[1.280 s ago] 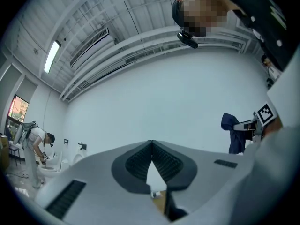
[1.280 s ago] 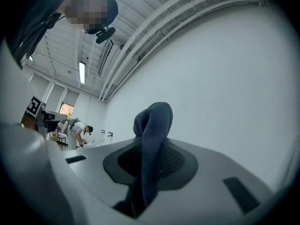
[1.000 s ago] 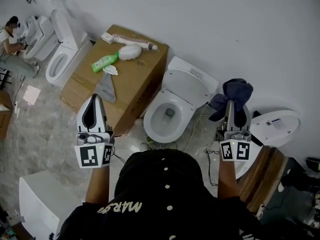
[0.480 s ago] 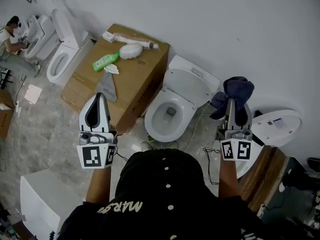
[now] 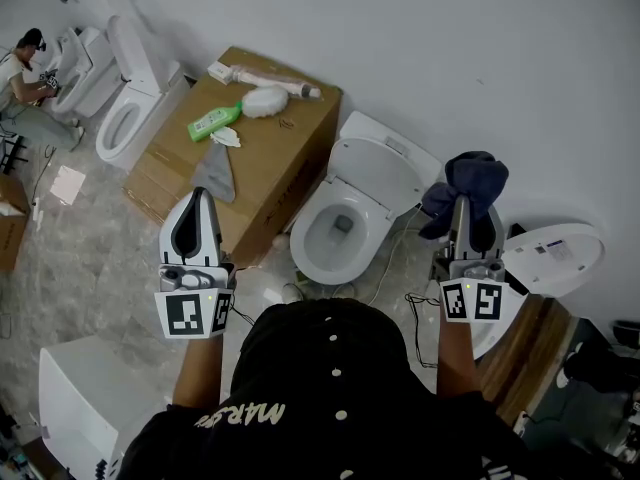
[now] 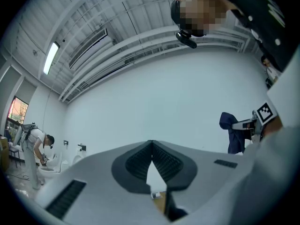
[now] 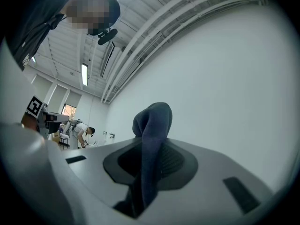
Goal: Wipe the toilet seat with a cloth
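A white toilet (image 5: 345, 218) stands against the wall with its lid up and the seat (image 5: 310, 253) down around the bowl. My right gripper (image 5: 470, 204) is held upright to the right of it, shut on a dark blue cloth (image 5: 462, 190) that bunches above the jaws; in the right gripper view the cloth (image 7: 151, 149) runs down between the pads. My left gripper (image 5: 195, 196) is raised to the left of the toilet, over the cardboard box, shut with nothing in it (image 6: 151, 146).
A large cardboard box (image 5: 240, 163) left of the toilet carries a green bottle (image 5: 212, 123), a brush, a grey cloth and white scraps. Another toilet (image 5: 130, 98) and a crouching person (image 5: 22, 73) are at far left. A loose white lid (image 5: 550, 256) lies at right, cables on the floor.
Both grippers stay almost still; the left one has drifted slightly to the right and lower in the head view.
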Demonstrator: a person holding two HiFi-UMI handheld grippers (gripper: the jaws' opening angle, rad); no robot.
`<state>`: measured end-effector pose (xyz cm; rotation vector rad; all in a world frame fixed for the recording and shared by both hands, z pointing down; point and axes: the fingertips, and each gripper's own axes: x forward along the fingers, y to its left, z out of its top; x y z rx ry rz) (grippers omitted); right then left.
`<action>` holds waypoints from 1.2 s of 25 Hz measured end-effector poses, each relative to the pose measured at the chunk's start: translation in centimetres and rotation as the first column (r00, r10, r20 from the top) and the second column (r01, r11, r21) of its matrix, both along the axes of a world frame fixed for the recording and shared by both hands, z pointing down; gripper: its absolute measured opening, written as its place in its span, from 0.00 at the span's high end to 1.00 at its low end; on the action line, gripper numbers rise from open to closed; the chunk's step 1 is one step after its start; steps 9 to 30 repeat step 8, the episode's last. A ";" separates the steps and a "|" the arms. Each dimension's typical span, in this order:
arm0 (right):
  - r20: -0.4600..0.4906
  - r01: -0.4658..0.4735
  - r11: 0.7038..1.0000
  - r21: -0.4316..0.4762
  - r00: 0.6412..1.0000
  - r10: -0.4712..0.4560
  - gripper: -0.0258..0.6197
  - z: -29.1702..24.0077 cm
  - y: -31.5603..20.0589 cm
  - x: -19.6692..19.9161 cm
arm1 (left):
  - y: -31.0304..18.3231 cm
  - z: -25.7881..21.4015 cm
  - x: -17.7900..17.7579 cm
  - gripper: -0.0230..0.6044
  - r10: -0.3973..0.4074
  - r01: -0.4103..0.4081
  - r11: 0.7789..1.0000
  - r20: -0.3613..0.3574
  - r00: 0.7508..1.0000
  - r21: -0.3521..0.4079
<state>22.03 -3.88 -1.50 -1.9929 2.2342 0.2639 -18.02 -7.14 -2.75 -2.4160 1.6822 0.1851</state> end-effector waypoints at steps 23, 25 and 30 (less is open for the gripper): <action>-0.001 0.012 1.000 -0.013 1.000 -0.012 0.85 0.5 -0.2 -0.3 | 0.4 0.3 -0.1 0.95 -0.005 0.005 1.000 0.002 1.000 -0.006; -0.001 0.012 1.000 -0.013 1.000 -0.012 0.85 0.5 -0.2 -0.3 | 0.4 0.3 -0.1 0.95 -0.005 0.005 1.000 0.002 1.000 -0.006; -0.001 0.012 1.000 -0.013 1.000 -0.012 0.85 0.5 -0.2 -0.3 | 0.4 0.3 -0.1 0.95 -0.005 0.005 1.000 0.002 1.000 -0.006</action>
